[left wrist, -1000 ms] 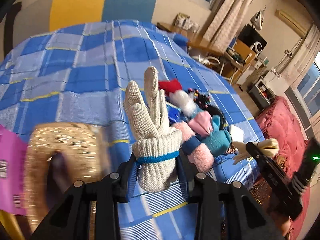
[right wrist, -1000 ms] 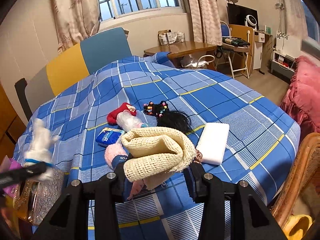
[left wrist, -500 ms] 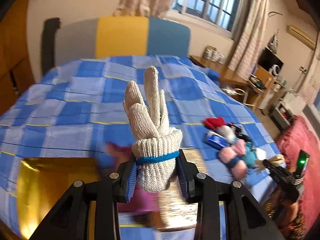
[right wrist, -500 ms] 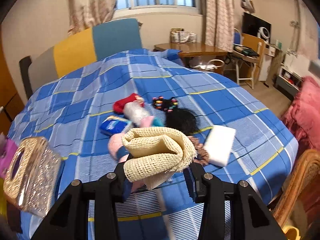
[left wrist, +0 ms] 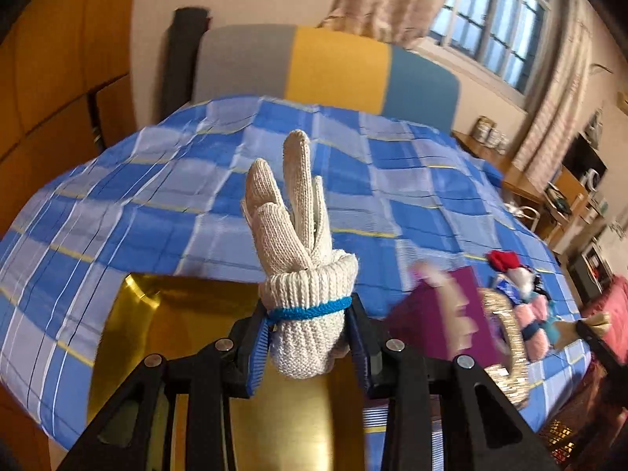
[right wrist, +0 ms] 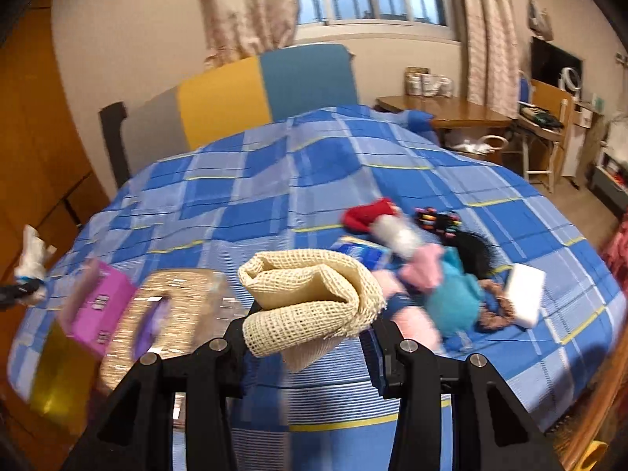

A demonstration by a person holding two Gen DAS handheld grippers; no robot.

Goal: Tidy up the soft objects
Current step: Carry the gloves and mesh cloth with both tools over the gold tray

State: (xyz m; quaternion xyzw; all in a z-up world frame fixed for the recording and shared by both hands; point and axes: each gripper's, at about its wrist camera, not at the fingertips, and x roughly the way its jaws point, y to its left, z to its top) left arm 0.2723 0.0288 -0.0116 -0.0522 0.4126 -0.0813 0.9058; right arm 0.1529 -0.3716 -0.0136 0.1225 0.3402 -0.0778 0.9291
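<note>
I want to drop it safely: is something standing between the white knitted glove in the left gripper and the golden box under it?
Nothing visible: the white knitted glove hangs directly over the golden box, whose shiny surface is bare.

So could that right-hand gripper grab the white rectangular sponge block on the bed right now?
Probably not: the right gripper is shut on a rolled beige mesh cloth, so its jaws are full. The sponge block itself lies uncovered.

The left gripper (left wrist: 310, 337) tilts downward, its jaws clamped partway on a knit glove (left wrist: 298, 259) whose fingers stand up beyond the tips – the right gripper (right wrist: 310, 337) also tilts downward, jaws pinching a folded mesh cloth (right wrist: 310, 298) that bulges above them
</note>
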